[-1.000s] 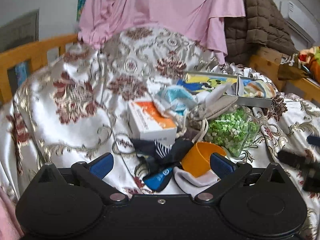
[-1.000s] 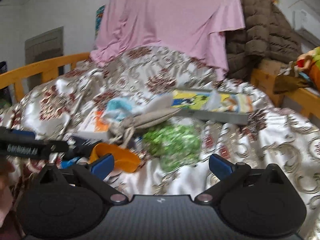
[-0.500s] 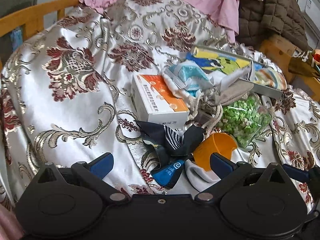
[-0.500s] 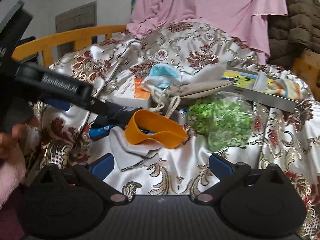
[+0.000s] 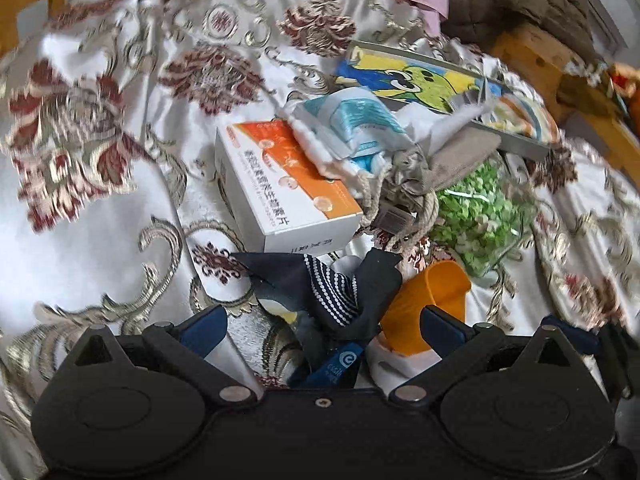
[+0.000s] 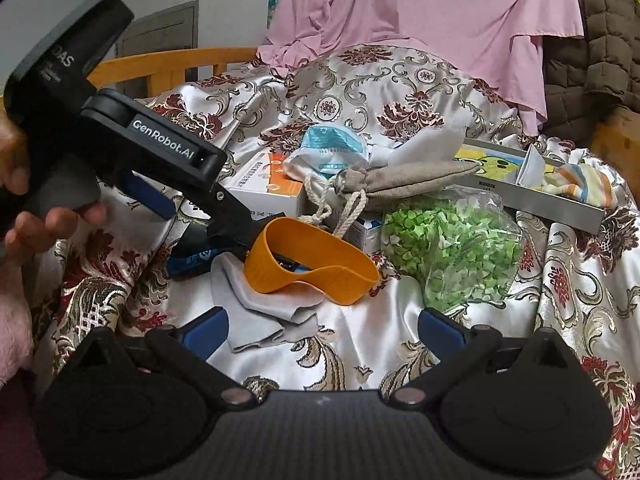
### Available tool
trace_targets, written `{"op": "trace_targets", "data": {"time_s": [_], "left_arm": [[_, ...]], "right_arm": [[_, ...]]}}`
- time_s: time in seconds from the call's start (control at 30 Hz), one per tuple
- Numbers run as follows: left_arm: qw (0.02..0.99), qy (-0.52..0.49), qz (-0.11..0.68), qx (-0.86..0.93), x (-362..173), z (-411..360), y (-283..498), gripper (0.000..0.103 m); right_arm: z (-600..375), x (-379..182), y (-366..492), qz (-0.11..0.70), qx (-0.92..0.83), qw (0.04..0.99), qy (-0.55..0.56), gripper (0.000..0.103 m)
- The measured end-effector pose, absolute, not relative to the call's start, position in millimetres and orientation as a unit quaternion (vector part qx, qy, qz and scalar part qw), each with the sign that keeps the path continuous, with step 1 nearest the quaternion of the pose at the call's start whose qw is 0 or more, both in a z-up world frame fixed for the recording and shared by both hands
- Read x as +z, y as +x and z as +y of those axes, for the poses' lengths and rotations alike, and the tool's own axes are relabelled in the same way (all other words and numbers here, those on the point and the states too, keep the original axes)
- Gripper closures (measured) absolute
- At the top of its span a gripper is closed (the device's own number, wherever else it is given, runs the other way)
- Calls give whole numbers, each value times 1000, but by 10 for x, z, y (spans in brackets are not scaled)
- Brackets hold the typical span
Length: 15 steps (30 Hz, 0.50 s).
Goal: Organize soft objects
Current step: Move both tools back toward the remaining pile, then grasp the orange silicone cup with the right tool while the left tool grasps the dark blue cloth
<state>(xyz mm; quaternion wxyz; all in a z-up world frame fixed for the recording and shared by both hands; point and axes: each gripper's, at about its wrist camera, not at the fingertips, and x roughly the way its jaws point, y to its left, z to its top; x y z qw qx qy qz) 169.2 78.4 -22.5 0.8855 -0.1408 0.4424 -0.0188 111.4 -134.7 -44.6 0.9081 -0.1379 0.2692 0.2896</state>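
Floral satin bedspread (image 6: 400,80) | left gripper (image 5: 320,320) jaws gaping wide over navy cloth (image 5: 320,288) beside orange cup (image 5: 424,304) | right gripper (image 6: 320,328) jaws spreading wide, holding nothing, near grey cloth (image 6: 256,300).

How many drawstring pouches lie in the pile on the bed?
2. A white-and-teal pouch lies on the orange-and-white box; a grey pouch lies beside it, above the bag of green bits. More could be buried under the pile.
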Motion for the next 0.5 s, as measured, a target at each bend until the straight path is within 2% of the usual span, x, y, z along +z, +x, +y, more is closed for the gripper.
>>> {"op": "trace_targets", "data": {"time_s": [0.5], "left_arm": [[863,-234,445,-49,-402,1006,1914,5]], "right_arm": [[-1156,-276,1670,267,393,866,-155,0]]}}
